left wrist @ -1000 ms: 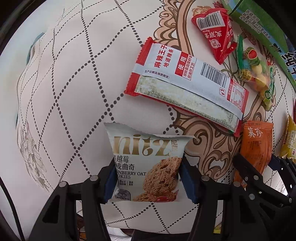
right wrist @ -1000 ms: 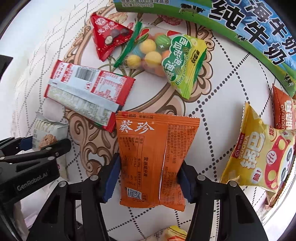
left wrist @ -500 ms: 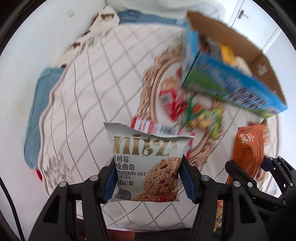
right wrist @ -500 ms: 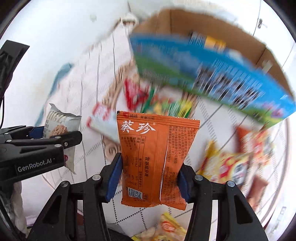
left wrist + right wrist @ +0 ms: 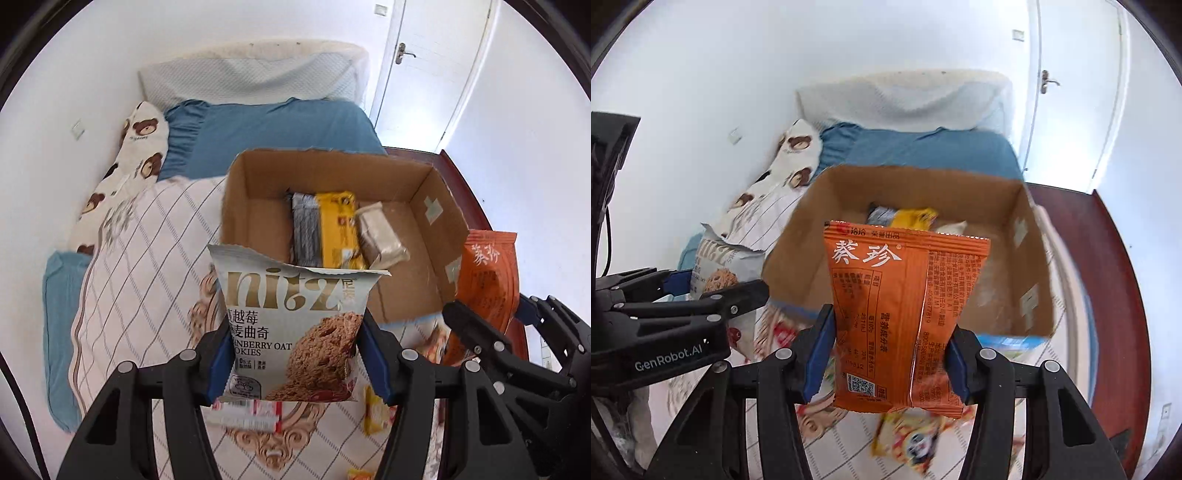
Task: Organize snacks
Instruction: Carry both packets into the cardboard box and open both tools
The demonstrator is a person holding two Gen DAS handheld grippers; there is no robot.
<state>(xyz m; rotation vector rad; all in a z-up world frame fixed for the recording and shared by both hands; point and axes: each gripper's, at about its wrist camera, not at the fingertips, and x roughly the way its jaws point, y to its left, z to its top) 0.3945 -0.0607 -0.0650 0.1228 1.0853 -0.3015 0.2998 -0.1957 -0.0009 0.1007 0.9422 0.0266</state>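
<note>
My left gripper (image 5: 295, 354) is shut on a white cranberry oat cookie packet (image 5: 295, 321), held upright in the air before the near wall of an open cardboard box (image 5: 332, 177). My right gripper (image 5: 890, 354) is shut on an orange snack packet (image 5: 905, 306), also raised in front of that cardboard box (image 5: 997, 199). Inside the box lie a yellow packet (image 5: 338, 229), a grey striped one (image 5: 306, 229) and a beige one (image 5: 382, 236). Each gripper shows in the other's view: the right gripper (image 5: 491, 325) with the orange packet (image 5: 484, 280), the left gripper (image 5: 687, 284) with the cookie packet (image 5: 716, 269).
The box stands on a bed with a quilted diamond-pattern cover (image 5: 147, 258), where several loose snack packets (image 5: 247, 411) lie below the grippers. Blue bedding (image 5: 277, 129) and a bear-print pillow (image 5: 136, 155) lie beyond. A white door (image 5: 436, 66) and dark red floor (image 5: 1108, 277) are at right.
Both grippers have risen from the bed cover with their packets and tilted up, so the open box and the room beyond now fill the views. The snacks on the cover have dropped below.
</note>
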